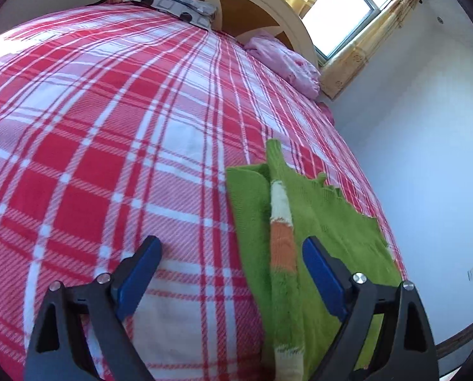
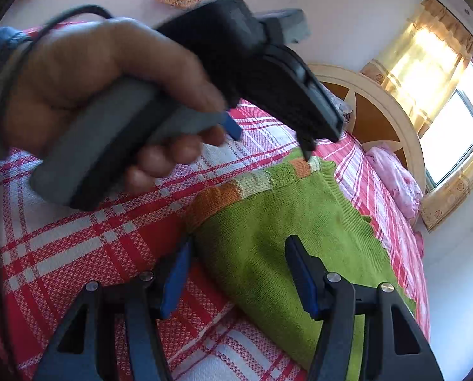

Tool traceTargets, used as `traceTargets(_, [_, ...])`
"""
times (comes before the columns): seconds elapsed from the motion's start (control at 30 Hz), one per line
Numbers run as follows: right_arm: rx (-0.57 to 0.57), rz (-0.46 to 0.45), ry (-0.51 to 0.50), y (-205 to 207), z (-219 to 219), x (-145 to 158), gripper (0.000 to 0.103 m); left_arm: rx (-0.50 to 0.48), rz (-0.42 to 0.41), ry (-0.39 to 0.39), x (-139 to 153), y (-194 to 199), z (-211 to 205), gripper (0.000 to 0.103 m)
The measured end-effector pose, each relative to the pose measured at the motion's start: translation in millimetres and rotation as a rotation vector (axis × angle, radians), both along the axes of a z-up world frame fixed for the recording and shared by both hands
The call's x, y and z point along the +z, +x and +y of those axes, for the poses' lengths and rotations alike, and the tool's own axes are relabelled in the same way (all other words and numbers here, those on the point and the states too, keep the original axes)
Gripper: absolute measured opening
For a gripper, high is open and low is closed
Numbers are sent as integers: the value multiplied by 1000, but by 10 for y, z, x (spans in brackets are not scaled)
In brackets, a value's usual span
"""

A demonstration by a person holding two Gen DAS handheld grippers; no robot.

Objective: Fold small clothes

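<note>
A small green knitted sweater with an orange and cream stripe lies partly folded on the red and white plaid bedspread. My left gripper is open and empty, just above the sweater's left edge. In the right wrist view the sweater lies under my right gripper, which is open and empty over its near edge. The left gripper, held in a hand, shows above the sweater's far striped end in the right wrist view.
A pink pillow and a grey patterned pillow lie at the round headboard. A window with yellow curtains is beyond. The bed's right edge runs close beside the sweater, with the white wall past it.
</note>
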State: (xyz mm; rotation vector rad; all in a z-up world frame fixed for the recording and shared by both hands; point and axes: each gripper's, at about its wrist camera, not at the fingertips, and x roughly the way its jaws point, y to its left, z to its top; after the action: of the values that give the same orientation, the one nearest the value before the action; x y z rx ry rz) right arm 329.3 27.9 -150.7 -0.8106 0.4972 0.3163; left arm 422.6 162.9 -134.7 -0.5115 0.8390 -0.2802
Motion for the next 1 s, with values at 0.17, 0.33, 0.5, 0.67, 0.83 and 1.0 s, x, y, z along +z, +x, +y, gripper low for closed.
traceTargets(0.17, [0, 18, 21, 43, -14, 2, 58, -74, -1, 60, 11, 241, -178, 93])
traceTargets(0.33, [20, 28, 8, 46, 25, -27, 46, -95, -23, 84, 10, 360, -272, 92])
traceTargets(0.5, [26, 26, 2, 16, 63, -40, 43, -124, -20, 44, -29, 418, -274, 55])
traceTargets(0.67, [34, 25, -13, 4, 92, -52, 35, -142, 4, -16, -93, 448, -248, 26])
traceTargets(0.83, [45, 9, -50, -92, 177, -98, 20, -156, 8, -86, -124, 446, -207, 15])
traceTargets(1.0, [34, 13, -25, -87, 145, -43, 13, -146, 18, -154, -163, 445, -146, 15])
